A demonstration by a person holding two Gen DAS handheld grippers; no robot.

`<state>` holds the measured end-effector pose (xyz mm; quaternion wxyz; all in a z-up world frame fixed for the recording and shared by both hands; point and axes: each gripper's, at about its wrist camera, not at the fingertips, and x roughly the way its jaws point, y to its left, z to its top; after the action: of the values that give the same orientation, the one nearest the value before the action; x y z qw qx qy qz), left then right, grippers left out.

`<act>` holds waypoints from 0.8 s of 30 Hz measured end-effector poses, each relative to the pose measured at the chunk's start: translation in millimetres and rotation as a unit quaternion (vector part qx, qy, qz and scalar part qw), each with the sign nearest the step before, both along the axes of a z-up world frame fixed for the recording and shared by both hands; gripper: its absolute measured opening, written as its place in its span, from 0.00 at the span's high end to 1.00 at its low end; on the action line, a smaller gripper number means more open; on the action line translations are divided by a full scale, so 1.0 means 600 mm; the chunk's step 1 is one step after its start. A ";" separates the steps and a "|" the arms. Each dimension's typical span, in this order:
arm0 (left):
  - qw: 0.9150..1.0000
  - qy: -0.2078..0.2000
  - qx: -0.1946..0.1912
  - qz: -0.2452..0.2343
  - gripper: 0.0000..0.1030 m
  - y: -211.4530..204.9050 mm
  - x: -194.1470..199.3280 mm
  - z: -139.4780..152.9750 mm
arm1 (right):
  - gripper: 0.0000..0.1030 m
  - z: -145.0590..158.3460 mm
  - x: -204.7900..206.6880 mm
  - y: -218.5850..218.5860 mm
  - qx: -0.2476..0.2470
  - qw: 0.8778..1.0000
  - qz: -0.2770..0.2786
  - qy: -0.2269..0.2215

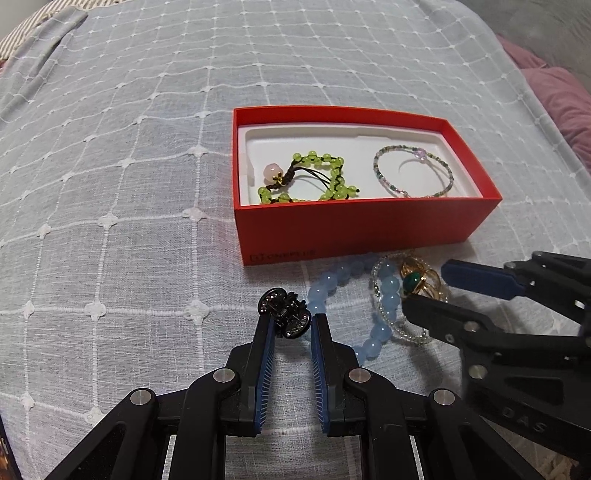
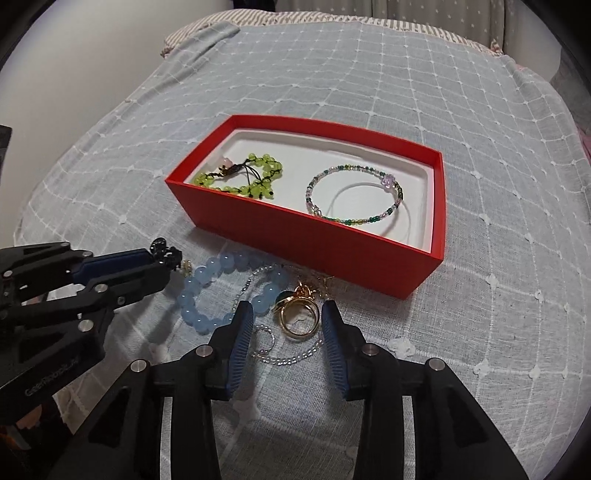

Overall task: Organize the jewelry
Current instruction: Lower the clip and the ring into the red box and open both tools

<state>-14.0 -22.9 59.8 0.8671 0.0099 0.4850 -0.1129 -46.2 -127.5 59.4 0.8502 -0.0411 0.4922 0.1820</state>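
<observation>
Jewelry lay on a bed under a gray checked bedspread. An open red box held a green bead bracelet and a thin beaded bangle, its long axis running across the bed. Just before it, the left gripper had its jaws clenched on a black hair clip. The right gripper stood released around a gold ring, beside a blue bead bracelet.

A bed fills both views, covered by a pale blue-grey bedspread stitched in a white grid with small flower knots. A striped pillow lies at its far end. A pink blanket sits bunched at one edge. A plain pale wall stands behind.
</observation>
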 end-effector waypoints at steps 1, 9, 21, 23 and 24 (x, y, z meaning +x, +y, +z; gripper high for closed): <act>1.000 0.000 0.000 0.000 0.86 0.000 0.000 0.000 | 0.62 -0.003 0.001 0.001 -0.003 1.000 0.001 0.001; 1.000 -0.002 -0.005 0.002 0.86 0.005 0.003 0.001 | 0.76 0.001 -0.003 0.005 -0.012 1.000 0.010 -0.011; 0.998 -0.052 -0.028 -0.004 0.86 0.012 0.006 0.043 | 0.76 0.076 -0.014 -0.031 0.032 0.998 -0.003 -0.055; 0.997 -0.064 -0.034 -0.003 0.86 0.011 0.011 0.051 | 0.76 0.086 -0.004 -0.039 0.038 0.997 -0.013 -0.061; 0.997 -0.068 -0.036 -0.001 0.86 0.011 0.013 0.054 | 0.76 0.089 0.002 -0.045 0.042 0.997 -0.019 -0.063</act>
<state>-6.2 -16.1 92.3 0.8979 -0.0130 0.4202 -0.1306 -44.8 -154.6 113.0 0.8838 -0.0071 0.4303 0.1839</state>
